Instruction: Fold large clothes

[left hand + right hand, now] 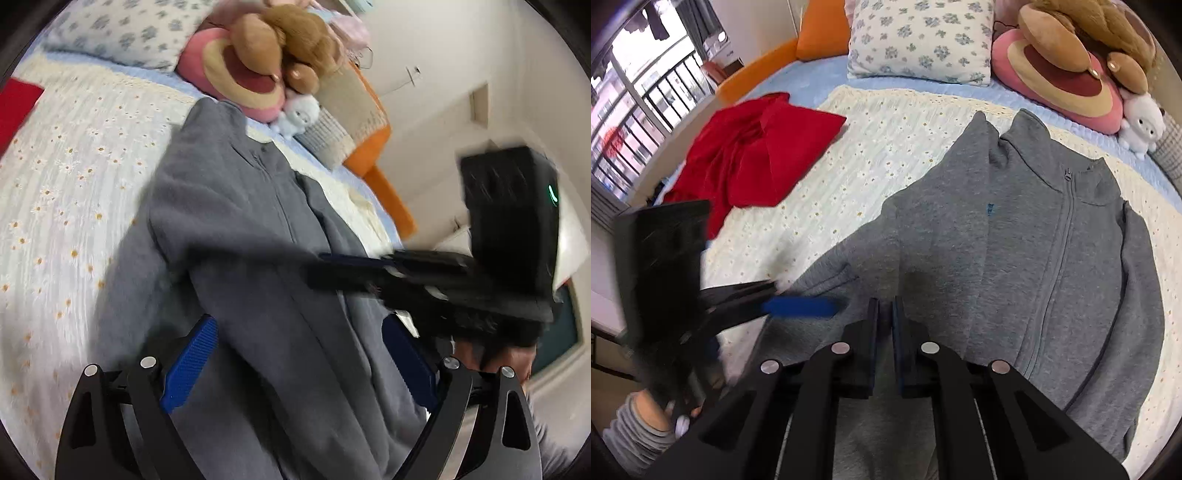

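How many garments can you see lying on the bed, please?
2: a grey zip jacket spread out in front of both grippers, and a red garment crumpled towards the window side. Others may lie out of view.

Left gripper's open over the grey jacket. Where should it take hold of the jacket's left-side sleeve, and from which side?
Probably at the cuff end of the sleeve, coming in from the open bedspread side. On the grey jacket that sleeve lies flat and angled outward, so its outer edge is free. The left gripper is already beside it, fingers apart.
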Demonstrator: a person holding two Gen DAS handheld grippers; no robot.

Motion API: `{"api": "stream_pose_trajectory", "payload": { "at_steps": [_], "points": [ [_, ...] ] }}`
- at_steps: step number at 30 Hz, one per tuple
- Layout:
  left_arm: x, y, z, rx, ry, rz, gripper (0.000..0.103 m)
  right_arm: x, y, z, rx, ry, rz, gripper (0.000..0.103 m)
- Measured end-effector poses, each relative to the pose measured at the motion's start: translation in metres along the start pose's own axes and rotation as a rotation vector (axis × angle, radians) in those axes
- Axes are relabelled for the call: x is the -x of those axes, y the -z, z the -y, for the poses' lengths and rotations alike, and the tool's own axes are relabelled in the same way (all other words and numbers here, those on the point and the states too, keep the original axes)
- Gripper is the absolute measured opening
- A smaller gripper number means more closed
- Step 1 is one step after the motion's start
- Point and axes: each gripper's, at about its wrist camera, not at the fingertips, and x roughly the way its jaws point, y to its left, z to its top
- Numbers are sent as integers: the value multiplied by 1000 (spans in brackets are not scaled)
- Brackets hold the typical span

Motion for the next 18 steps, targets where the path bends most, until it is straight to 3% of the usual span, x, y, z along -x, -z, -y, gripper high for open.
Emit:
{"api": "stream_pose_trajectory", "payload": {
  "at_steps": [5,10,16,18],
  "points": [
    [-7,-7,-32,94,1,53,92,3,0,14,-48,-51,7,5],
    [3,2,-75,296,178,149,91,-1,6,22,-77,-86,15,5],
    [-5,2,-67,353,266,161,91,2,6,22,-95,-124,44,5],
    [-6,2,-64,393,248,180,91,5,6,22,-99,-131,56,5]
  ]
}}
